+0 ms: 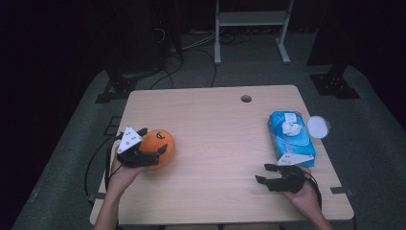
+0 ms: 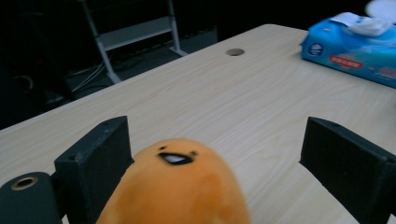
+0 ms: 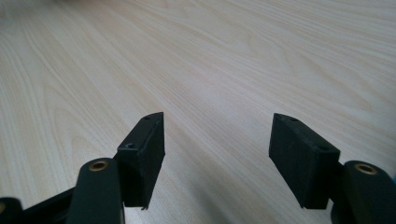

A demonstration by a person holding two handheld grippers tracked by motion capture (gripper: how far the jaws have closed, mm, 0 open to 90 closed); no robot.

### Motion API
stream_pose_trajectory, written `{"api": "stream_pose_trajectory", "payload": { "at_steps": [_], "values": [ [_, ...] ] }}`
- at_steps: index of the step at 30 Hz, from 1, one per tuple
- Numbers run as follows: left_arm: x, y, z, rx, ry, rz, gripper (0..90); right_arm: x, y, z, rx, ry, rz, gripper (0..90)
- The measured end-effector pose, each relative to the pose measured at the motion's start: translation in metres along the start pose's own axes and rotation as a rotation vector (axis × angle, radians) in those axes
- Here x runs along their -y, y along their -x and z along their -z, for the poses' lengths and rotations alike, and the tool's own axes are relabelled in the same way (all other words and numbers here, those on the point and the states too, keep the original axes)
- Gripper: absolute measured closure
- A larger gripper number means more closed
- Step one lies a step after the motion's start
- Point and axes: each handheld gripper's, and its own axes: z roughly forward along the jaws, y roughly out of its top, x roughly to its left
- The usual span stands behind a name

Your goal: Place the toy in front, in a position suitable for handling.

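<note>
Nearest the lens in the left gripper view we see the orange plush toy (image 2: 175,186), egg-shaped with a small drawn face, sitting between the two black jaws of the left gripper (image 2: 224,163). The jaws stand wide: one is close against the toy's side, while bare wood shows between the toy and the other, so we read no grip. From above, the toy (image 1: 158,146) rests on the table (image 1: 215,139) near its left edge, with the left gripper (image 1: 154,143) set around it and the person's left hand (image 1: 122,175) behind.

In the right gripper view the right gripper (image 3: 217,154) has its jaws spread wide over bare wood grain, nothing between them. The high view places this gripper (image 1: 265,173) near the table's front right corner (right hand (image 1: 304,191) holding it from below).

Outward along the right edge lies a blue pack of wet wipes (image 1: 290,139), a white wipe protruding from its top, and just beside it a round white lid (image 1: 318,127).
</note>
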Motion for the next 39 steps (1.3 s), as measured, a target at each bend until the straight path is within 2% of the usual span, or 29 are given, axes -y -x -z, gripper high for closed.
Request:
{"api": "stream_pose_trajectory", "payload": {
  "at_steps": [4,8,15,16,18,20,21,22,23,24,25,30,33,36,39],
  "values": [
    [0.009,-0.018,0.006,-0.038,-0.007,0.039,7.9,0.000,0.000,-0.001,0.000,-0.002,-0.003,34.9],
    [0.017,-0.027,0.006,-0.046,-0.014,0.070,7.9,0.000,-0.001,-0.001,0.000,-0.008,-0.003,34.9],
    [0.031,-0.032,-0.002,-0.044,-0.037,0.094,7.9,0.000,-0.001,-0.001,-0.002,-0.009,-0.004,34.9],
    [0.031,-0.032,-0.002,-0.044,-0.037,0.094,7.9,0.000,-0.001,-0.001,-0.002,-0.009,-0.004,34.9],
    [0.038,-0.031,-0.009,-0.048,-0.070,0.086,8.0,0.000,-0.001,-0.002,-0.002,-0.011,0.004,34.9],
    [0.047,-0.030,-0.016,-0.030,-0.099,0.090,8.0,0.000,-0.002,-0.002,-0.001,-0.013,0.004,34.9],
    [0.050,-0.030,-0.020,-0.038,-0.112,0.082,8.0,0.000,-0.002,-0.002,-0.001,-0.013,0.004,34.9],
    [0.060,-0.026,-0.027,-0.064,-0.132,0.036,7.3,0.000,-0.002,-0.002,0.000,-0.012,0.005,34.9],
    [0.060,-0.026,-0.027,-0.064,-0.132,0.036,7.6,0.000,-0.002,-0.002,0.000,-0.012,0.005,34.9],
    [0.064,-0.025,-0.029,-0.063,-0.108,0.031,8.9,0.000,-0.002,-0.002,0.001,-0.012,0.005,34.9],
    [0.064,-0.025,-0.030,-0.067,-0.108,0.046,8.9,0.000,-0.002,-0.002,0.001,-0.012,0.005,34.9],
    [0.062,-0.022,-0.028,-0.066,-0.135,0.020,20.3,0.000,-0.003,-0.002,0.003,-0.014,0.007,34.9],
    [0.063,-0.024,-0.027,-0.064,-0.126,0.023,21.6,0.000,-0.003,-0.002,0.003,-0.012,0.012,34.9],
    [0.065,-0.026,-0.026,-0.056,-0.113,0.042,22.8,0.000,-0.003,-0.002,0.005,-0.012,0.013,35.0],
    [0.065,-0.028,-0.023,-0.049,-0.108,0.065,28.4,0.000,-0.003,-0.002,0.004,-0.012,0.013,35.0]
  ]
}}
